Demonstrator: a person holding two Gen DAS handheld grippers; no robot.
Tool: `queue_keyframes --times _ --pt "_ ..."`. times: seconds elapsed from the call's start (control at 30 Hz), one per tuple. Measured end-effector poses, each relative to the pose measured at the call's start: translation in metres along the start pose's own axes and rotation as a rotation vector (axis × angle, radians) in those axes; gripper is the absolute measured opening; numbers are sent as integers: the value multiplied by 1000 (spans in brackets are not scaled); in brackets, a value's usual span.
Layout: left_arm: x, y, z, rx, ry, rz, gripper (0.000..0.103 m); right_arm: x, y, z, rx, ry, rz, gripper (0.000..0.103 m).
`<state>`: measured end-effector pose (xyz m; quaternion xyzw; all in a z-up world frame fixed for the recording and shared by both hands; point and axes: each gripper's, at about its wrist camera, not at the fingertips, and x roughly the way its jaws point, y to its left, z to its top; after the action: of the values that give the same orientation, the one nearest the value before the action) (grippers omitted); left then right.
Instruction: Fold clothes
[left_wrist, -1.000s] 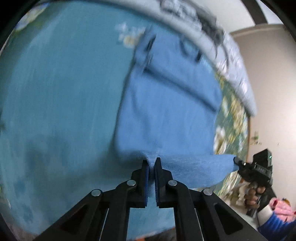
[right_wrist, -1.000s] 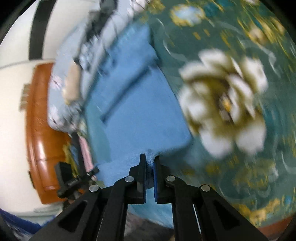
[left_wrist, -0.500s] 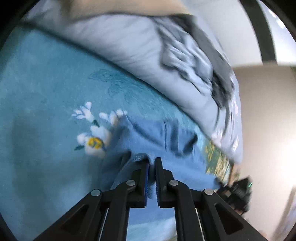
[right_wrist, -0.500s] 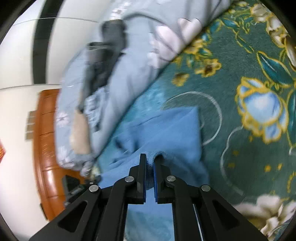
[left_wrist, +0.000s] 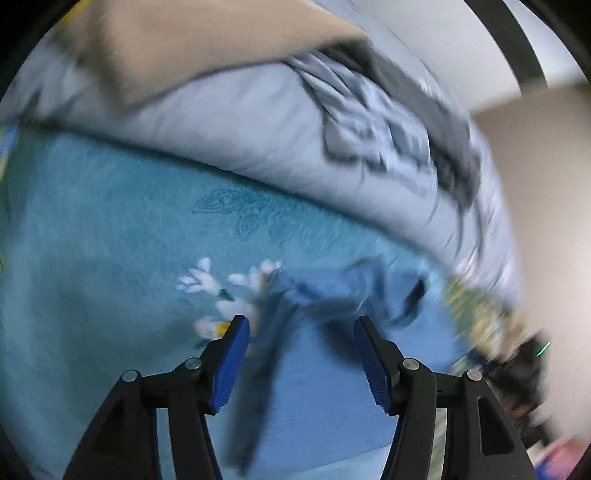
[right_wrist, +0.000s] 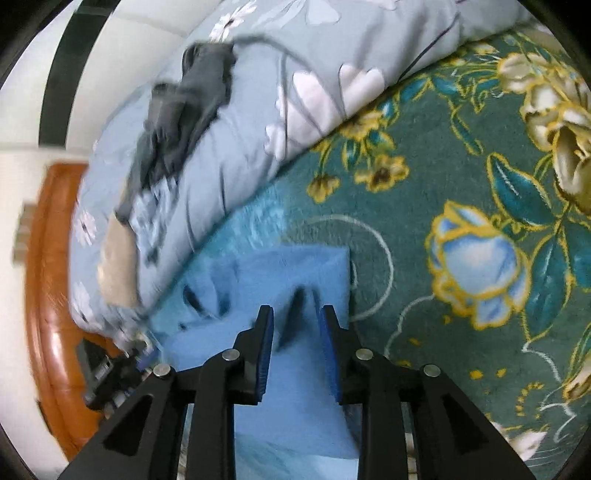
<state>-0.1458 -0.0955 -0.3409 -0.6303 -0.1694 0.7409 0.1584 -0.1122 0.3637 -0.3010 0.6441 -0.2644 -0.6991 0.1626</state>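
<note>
Garment (right_wrist: 295, 280): one, blue, lying on the bed's teal floral blanket (right_wrist: 424, 206), folded over itself with the free edge near the far end, just short of the quilt. It sits flat under both tools, likely because a fold has just been laid down.

Left tongs (left_wrist: 301, 328): wide apart, holding nothing, poised above the cloth's left side. A dark blurred strip runs between the jaws; whether it is a strap or a crease cannot be told.

Right tongs (right_wrist: 297, 317): parted to a narrower gap, empty, over the right edge. A small raised pucker of cloth stands between the jaws, untouched as far as can be seen.

Quilt (right_wrist: 240, 129): one, pale blue with flowers, bunched along the bed's far side.

Grey clothes (right_wrist: 188, 103): a heap on the quilt, count unclear, probably awaiting folding.
</note>
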Motion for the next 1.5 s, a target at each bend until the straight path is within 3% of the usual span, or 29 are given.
queue_keyframes --times 0.13,0.27,0.37,0.53,0.63,0.77,0.8,0.87,0.93,0.97,1.1,1.23,1.37,1.4,1.43,1.47,1.5 --pt "21 -36 -2 281 56 125 63 17 17 -3 -153 58 -107 26" --pt "36 -54 -8 458 98 204 63 29 29 2 -257 90 -165 28" --pt "38 -49 -1 437 72 223 63 31 34 7 -286 86 -183 28" --pt "36 -20 26 212 19 172 63 21 32 20 -228 19 -138 30" --pt "39 -17 29 219 24 153 61 14 27 21 -202 2 -115 36" --pt "46 -20 28 251 50 103 61 23 24 17 -232 56 -124 37" --pt "47 -22 27 262 49 96 59 27 25 17 -242 69 -122 37" --pt "46 -25 25 277 43 90 45 33 29 16 -266 89 -116 37" --pt "48 -26 26 286 43 86 18 29 29 17 -269 77 -95 37" --pt "48 -26 26 290 43 83 14 25 29 18 -265 64 -82 37" --pt "49 -22 29 255 36 52 6 15 25 19 -253 26 -68 38" --pt "46 -11 32 172 20 15 5 31 18 26 -251 57 -96 38" --pt "45 -12 31 175 23 23 5 50 20 32 -251 80 -105 38" --pt "44 -13 31 178 24 24 5 54 20 33 -251 82 -110 37" --pt "43 -14 31 178 23 24 5 57 21 34 -250 81 -121 29" --pt "42 -15 32 179 21 23 5 58 22 34 -249 78 -123 11" --pt "41 -16 32 180 19 22 5 57 23 34 -249 75 -122 5"
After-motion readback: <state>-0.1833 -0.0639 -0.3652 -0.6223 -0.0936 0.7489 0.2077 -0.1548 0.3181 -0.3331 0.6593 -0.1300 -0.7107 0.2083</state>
